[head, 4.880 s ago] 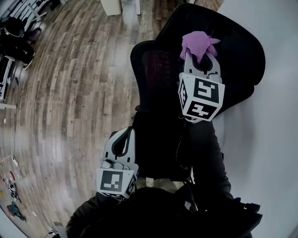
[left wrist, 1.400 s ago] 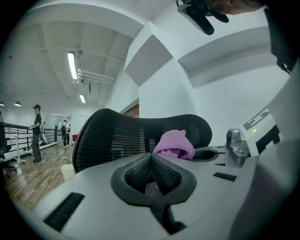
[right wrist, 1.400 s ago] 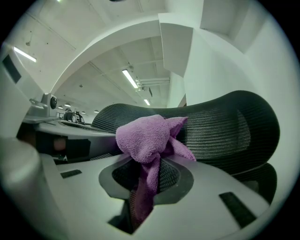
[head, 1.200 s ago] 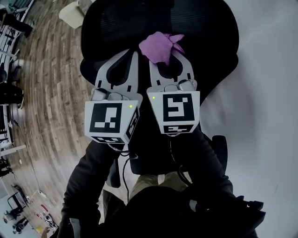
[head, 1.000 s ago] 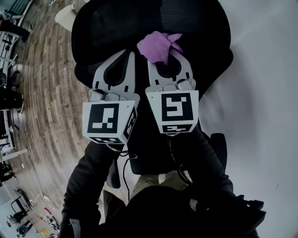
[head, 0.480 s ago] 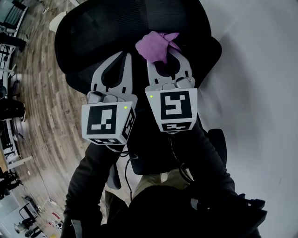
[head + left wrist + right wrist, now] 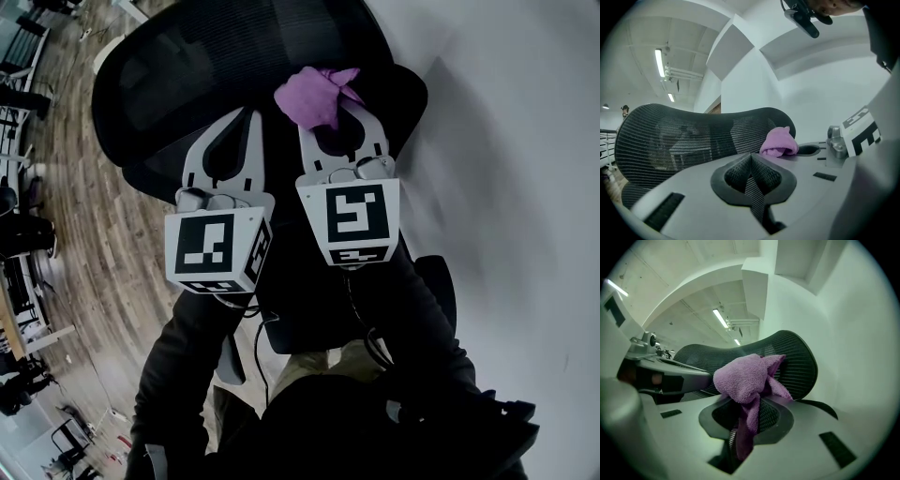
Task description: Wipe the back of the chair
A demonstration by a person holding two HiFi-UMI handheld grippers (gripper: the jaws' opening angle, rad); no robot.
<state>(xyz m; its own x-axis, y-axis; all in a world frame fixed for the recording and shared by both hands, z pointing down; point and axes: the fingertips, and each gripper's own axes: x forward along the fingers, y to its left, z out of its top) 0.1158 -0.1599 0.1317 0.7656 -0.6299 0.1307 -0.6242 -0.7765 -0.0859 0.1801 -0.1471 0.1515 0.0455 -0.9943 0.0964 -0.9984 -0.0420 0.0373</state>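
Wood-plank floor (image 7: 84,234), grey-brown boards, fills the left of the head view; a plain white wall (image 7: 525,141) fills the right.

1. Chair back (image 7: 187,56). Black open mesh stretched in a curved, rounded frame. It stands close against the wall, directly ahead of both tools, with its upper rim at their tips. This is the surface to be wiped.

2. Person, dark sleeves (image 7: 187,356). Both arms are extended forward side by side, presumably to bring the two tools to the frame together.

3. Left gripper (image 7: 251,114). Pale grey moulded plastic with a black-and-white marker cube at the rear. Its jaws are pressed together with nothing between them; only chair mesh shows through the opening behind the tips. It sits just beside the right tool, with its tips over the mesh. Whether it touches cannot be told. It likely serves to steady the chair.

4. Right gripper (image 7: 333,112). Same make and same cube. Its jaws are clamped on the cloth, pinching one fold so the rest bunches past the tips as a wiping pad.

5. Cloth (image 7: 317,94). Purple, soft looped pile like microfibre, crumpled into a lump with one tail hanging down between the jaws. It lies against the upper edge of the chair back, well placed for a stroke along the rim.
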